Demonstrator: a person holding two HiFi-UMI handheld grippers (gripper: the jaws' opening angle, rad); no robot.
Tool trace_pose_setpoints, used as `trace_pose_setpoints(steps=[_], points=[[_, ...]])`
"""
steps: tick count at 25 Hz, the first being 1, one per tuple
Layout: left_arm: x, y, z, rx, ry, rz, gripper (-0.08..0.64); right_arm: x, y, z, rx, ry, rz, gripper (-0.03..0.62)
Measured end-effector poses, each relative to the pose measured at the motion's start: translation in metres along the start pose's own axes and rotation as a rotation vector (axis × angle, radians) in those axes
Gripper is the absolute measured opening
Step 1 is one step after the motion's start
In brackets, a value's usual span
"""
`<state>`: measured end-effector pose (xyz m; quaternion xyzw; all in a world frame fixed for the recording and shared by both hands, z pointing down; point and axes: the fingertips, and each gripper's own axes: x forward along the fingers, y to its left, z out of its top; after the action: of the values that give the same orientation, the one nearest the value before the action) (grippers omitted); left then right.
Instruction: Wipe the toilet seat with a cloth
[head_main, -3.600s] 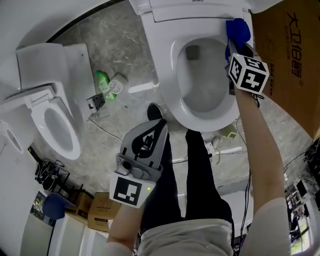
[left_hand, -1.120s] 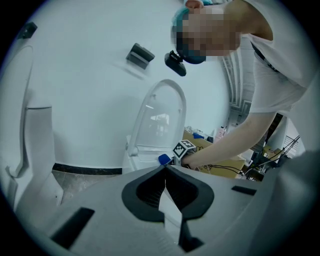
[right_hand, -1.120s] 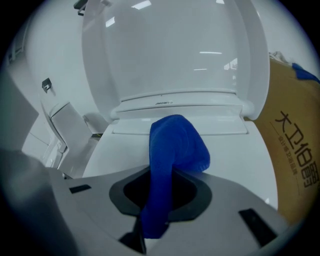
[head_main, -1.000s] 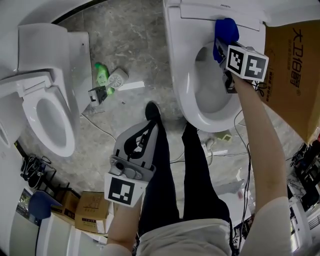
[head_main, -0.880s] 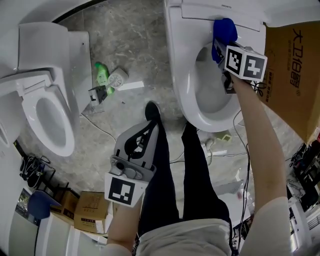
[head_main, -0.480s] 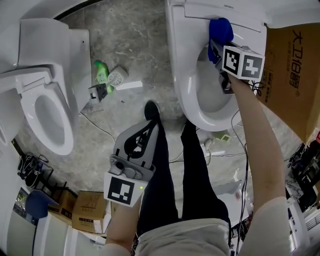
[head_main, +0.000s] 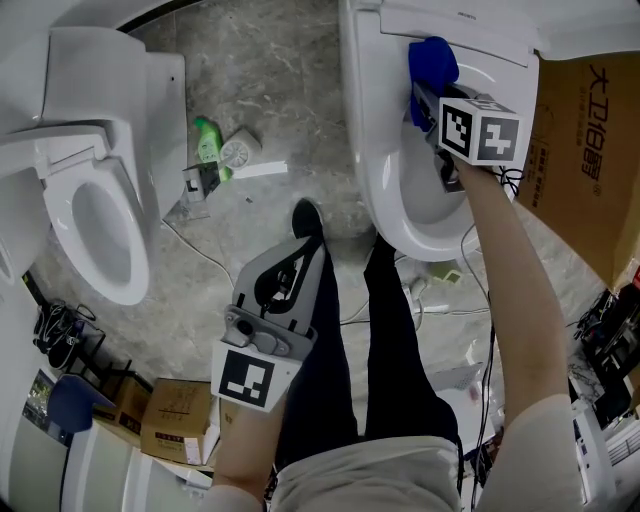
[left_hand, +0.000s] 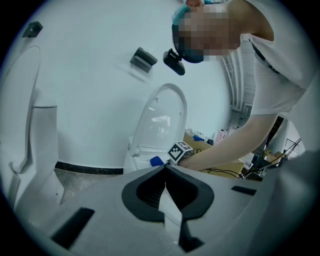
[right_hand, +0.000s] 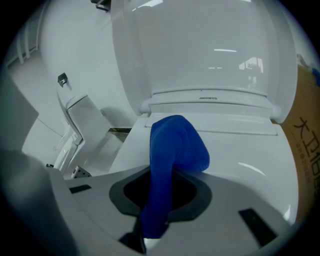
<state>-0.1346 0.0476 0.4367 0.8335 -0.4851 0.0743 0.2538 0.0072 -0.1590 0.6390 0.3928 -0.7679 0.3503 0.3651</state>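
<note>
Right gripper (right_hand: 159, 176) tight on cloth (right_hand: 176, 144)

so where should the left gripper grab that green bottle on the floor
Take the green bottle across the middle of its body, straight down from above. It seems to lie on its side on the floor, so the jaws can straddle its narrow width. A white round thing sits close beside it, so clearance there looks tight. The left gripper, now shut, must open first.

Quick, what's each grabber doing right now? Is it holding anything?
Left gripper: fingers closed, holding nothing.
Right gripper: fingers closed on the blue cloth.
</note>
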Motion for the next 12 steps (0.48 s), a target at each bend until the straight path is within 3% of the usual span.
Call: trace_pose_setpoints(steps=[12], points=[[-0.006, -0.008, -0.003, -0.011, -0.013, -0.001, 0.009, 0.001, 0.036, -0.006, -0.058, -0.002, 0.046, 0.069]])
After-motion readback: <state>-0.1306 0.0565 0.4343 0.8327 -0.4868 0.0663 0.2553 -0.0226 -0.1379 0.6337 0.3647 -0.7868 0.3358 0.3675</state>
